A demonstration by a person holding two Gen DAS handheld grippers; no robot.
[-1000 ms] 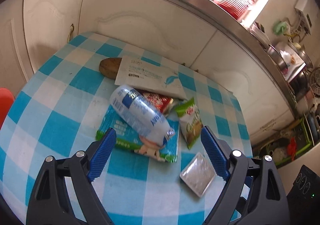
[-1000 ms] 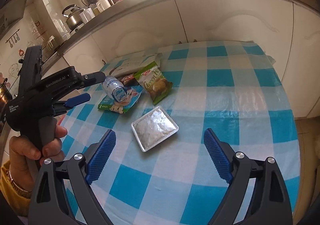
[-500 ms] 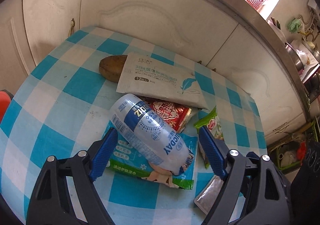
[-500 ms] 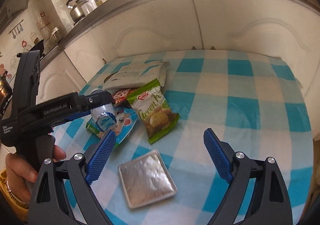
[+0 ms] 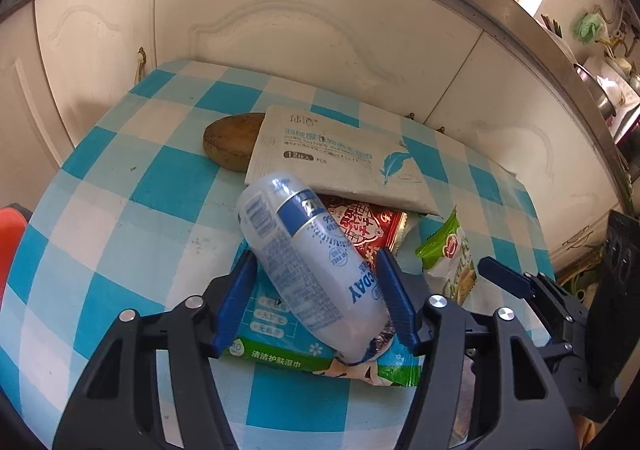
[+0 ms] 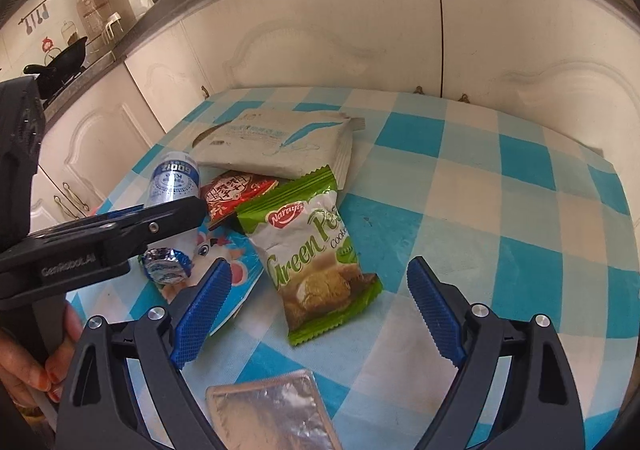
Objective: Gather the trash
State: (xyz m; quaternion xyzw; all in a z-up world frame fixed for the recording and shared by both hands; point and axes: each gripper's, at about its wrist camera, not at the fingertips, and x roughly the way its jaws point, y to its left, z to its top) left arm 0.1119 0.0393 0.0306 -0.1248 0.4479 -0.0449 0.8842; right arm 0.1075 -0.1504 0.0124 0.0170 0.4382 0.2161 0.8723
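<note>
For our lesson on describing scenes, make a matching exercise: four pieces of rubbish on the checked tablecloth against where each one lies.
1 plastic bottle
2 green cookie packet
3 white wipes pack
4 foil tray

a nearest the right gripper's camera
b between the left gripper's fingers
c farthest back, toward the cabinets
d ahead of the open right gripper

Pairs: 1-b, 2-d, 3-c, 4-a

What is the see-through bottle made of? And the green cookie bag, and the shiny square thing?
The bottle looks like thin clear plastic: you can see through it, and its printed blue-and-white label wraps around. The green cookie bag looks like glossy plastic film, with crimped zigzag ends and shiny highlights. The shiny square looks like crinkled silver foil, perhaps a tray or a lid; it is hard to tell which.
</note>
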